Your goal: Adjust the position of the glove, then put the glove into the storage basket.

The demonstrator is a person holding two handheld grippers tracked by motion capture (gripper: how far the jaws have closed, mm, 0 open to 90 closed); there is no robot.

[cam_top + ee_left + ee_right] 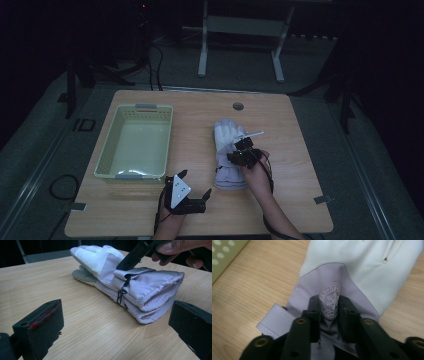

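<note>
Your right tool (329, 308) is down on the gloves (229, 150), jaws narrow, a fabric fold pinched between them. Gloves lie stacked mid-worktop (280, 120), right of the basket (102, 162). Left tool (192, 187) wide, empty.

gloves (227, 150) | white-lilac pair | stacked flat | table centre-right

basket (136, 142) left-centre on table (295, 200); gloves (227, 150) stacked right of it, mid-frame; right gripper (240, 151) on the gloves; left gripper (196, 183) lower centre.
</note>
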